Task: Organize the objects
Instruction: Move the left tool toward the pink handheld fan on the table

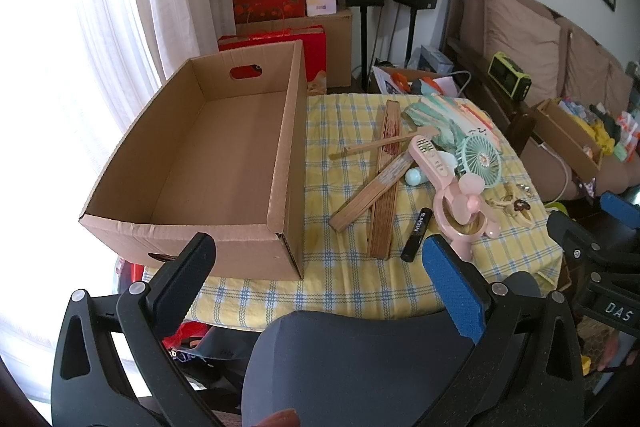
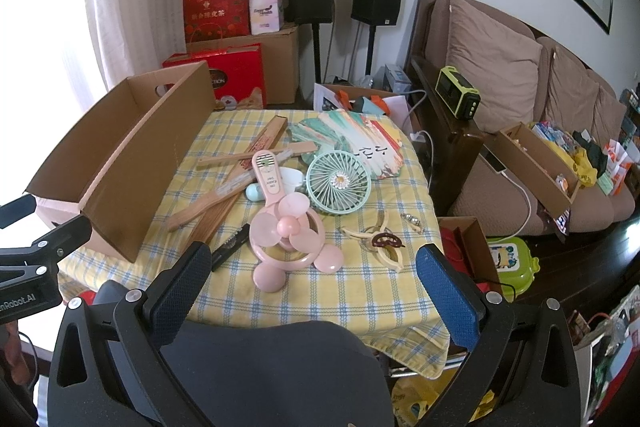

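left gripper (image 1: pixel 318 259): jaws spread wide, nothing between them; hangs low centre of left wrist view, tilted down at the table edge, pads clear of everything.
right gripper (image 2: pixel 314 269): released too, wide apart, empty; low centre of right wrist view, aimed at the pile.
cardboard box (image 1: pixel 208 163): left half of left wrist view, open top, empty, corrugated brown card, oval hand-hole in the far wall. Sits on the cloth beside the clutter, likely the bin for the sort.
tablecloth (image 1: pixel 344 283): yellow and blue check, soft weave, drapes over the near edge.
pink handheld fan (image 2: pixel 286 227): centre of right wrist view, smooth plastic, round blades in a ring, flat ribbed handle pointing up-frame. Closest item to the right gripper, so a likely 1st pick.
green round fan (image 2: pixel 339 183): just right of the pink handle, mint wire-style grille, daisy at the hub, tilted, leaning on the stuff behind.
folding fans (image 1: pixel 384 183): 2 or more closed wooden fans, slatted ribs, crossed over each other mid-frame in left wrist view; stacked loose, not sorted.
paper fan (image 2: pixel 360 143): spread open, pleated, green and cream, upper centre.
black tube (image 1: pixel 418 235): slim cylinder, white lettering, lies flat just beside the wooden fans.
hair clips (image 2: pixel 382 243): beige and brown claw clips, thin curved plastic, lower right of the cloth; small, fiddly to pinch.
stage: judged start, nothing boxed yet.
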`<state>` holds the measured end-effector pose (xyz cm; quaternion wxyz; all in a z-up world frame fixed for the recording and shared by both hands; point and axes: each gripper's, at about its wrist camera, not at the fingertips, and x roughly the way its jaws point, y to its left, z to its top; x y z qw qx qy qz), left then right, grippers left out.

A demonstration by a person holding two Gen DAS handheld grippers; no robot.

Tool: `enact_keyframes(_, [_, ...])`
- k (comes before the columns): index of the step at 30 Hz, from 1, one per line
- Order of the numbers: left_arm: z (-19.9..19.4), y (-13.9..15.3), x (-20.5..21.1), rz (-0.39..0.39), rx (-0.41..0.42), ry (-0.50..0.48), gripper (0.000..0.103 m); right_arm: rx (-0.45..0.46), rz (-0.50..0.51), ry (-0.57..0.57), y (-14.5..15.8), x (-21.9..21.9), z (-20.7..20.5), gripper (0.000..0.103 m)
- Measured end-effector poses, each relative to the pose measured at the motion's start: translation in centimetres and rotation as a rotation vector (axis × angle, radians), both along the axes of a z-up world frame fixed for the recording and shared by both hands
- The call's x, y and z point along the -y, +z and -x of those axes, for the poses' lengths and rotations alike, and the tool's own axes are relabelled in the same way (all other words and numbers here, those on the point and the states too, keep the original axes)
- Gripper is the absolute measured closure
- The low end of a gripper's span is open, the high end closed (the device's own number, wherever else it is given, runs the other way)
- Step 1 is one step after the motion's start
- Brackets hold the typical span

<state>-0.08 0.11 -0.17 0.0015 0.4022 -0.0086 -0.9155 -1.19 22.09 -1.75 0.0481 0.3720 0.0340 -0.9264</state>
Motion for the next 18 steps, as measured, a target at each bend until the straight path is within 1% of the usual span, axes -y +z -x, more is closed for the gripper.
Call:
enact_keyframes(9, [0.2, -0.6, -0.4, -0.001, 0.01, -0.014, 0.0, 0.001, -0.004, -0.003, 0.0, 0.0, 0.1, 0.0])
enact_keyframes(12, [0.6, -0.7, -0.7, -0.008, 0.019, -0.062, 0.0, -0.004, -0.02, -0.005, -0.2, -0.6, 0.5, 0.0])
enact_keyframes(14, [0.7, -0.5, -1.0, -0.006, 0.006, -0.106, 0.0, -0.006, -0.029, -0.011, -0.4, -1.3, 0.8, 0.0])
enact_keyframes(18, [0.7, -0.1, -2.0, 0.041, -0.038, -0.158, 0.0, 0.011, -0.022, -0.026, -0.7, -3.1, 1.8, 0.0])
